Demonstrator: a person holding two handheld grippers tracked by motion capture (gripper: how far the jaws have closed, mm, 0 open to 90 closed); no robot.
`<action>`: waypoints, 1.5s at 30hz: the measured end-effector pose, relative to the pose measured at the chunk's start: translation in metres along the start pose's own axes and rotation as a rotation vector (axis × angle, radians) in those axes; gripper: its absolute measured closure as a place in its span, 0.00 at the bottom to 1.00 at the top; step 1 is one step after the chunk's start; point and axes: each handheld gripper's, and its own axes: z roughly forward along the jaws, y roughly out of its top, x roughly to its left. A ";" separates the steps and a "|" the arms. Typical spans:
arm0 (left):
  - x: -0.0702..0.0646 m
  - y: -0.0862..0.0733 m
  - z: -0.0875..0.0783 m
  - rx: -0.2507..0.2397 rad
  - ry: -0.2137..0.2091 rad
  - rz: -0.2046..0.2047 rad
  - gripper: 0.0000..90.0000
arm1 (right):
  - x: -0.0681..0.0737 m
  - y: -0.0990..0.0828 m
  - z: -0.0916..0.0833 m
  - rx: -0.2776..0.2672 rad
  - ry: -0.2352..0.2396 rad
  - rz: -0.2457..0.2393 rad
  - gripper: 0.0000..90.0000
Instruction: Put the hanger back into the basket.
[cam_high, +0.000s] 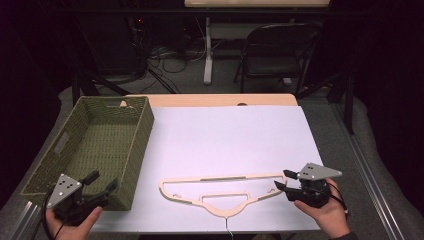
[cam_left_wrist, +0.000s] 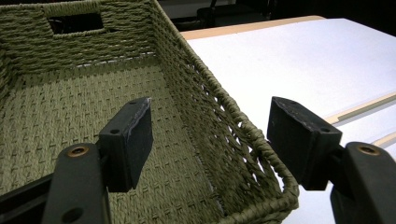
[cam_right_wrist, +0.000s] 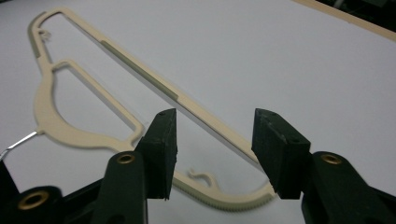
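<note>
The cream plastic hanger (cam_high: 225, 192) is seen flat at lower centre: light, stiff, slim. Its right end is straddled by the right gripper (cam_right_wrist: 212, 140), jaws wide, nothing pinched; the shoulder bar is judged the best hold.

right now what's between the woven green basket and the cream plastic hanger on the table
Nothing: in the high view the stretch of white table cover between the woven green basket and the cream plastic hanger is bare.

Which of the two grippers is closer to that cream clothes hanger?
Right. The right gripper, jaws open, sits at the clothes hanger's end; the left gripper is over at the woven basket's corner.
</note>
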 end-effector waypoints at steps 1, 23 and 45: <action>0.000 0.000 0.000 -0.002 0.000 0.001 0.35 | 0.002 0.006 0.002 -0.004 0.008 -0.017 0.57; -0.001 0.001 0.001 0.002 -0.016 0.000 0.35 | 0.045 0.106 0.048 0.230 0.243 -0.232 0.56; -0.002 0.000 0.002 0.007 -0.017 0.001 0.35 | 0.072 0.130 0.100 0.444 0.336 -0.389 0.67</action>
